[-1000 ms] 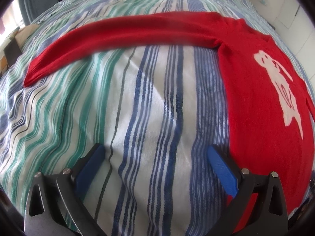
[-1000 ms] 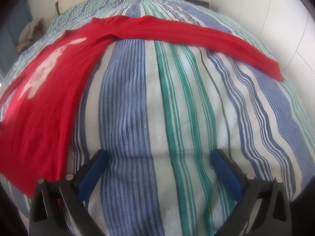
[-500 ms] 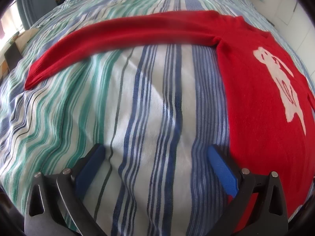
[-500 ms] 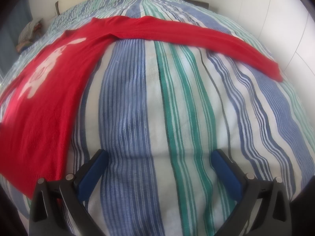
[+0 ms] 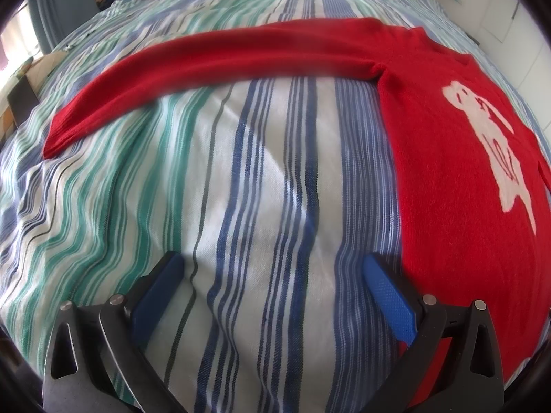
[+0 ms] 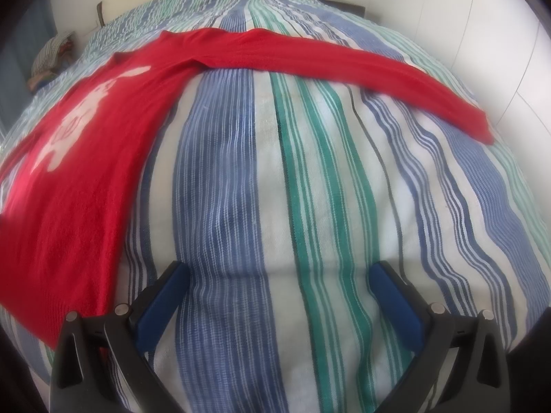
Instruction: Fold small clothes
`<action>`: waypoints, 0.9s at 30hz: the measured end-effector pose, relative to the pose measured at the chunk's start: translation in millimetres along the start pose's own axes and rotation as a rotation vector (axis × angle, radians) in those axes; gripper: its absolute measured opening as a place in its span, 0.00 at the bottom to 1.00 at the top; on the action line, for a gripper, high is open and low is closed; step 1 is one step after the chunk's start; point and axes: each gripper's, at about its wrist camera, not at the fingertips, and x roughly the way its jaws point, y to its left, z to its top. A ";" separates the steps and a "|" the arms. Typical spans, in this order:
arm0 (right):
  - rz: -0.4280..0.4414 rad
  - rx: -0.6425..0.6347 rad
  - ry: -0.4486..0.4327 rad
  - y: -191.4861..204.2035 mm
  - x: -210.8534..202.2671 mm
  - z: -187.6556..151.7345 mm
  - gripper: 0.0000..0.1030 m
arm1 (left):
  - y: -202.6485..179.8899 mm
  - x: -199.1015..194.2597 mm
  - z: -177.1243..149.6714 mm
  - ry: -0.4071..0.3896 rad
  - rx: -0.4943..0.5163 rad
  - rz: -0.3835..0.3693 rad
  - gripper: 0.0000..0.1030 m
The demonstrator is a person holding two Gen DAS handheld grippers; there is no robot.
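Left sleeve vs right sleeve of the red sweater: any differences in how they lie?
The left-view sleeve runs leftward from the body, cuff at the left; the right-view sleeve runs rightward, cuff at the right. The left one curves more. Both lie flat, fully spread on the striped bedspread, ungrasped.

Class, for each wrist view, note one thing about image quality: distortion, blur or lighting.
Left wrist view: fisheye bulges the striped bedspread; the red sweater sleeve looks soft with blur; bright window glare at the left edge. Right wrist view: same barrel distortion, dark corner vignetting, sweater edge blurred at left.
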 end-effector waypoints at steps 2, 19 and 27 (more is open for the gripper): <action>0.000 0.000 0.000 0.1 -0.1 -0.1 1.00 | 0.0 -0.1 -0.1 0.000 -0.001 0.000 1.00; -0.004 -0.001 -0.005 -1.0 0.1 0.3 1.00 | 0.0 0.1 -1.0 -0.002 0.001 0.001 1.00; -0.005 -0.002 -0.005 0.9 -0.6 -0.9 1.00 | 0.0 0.0 -0.8 -0.002 0.001 0.002 1.00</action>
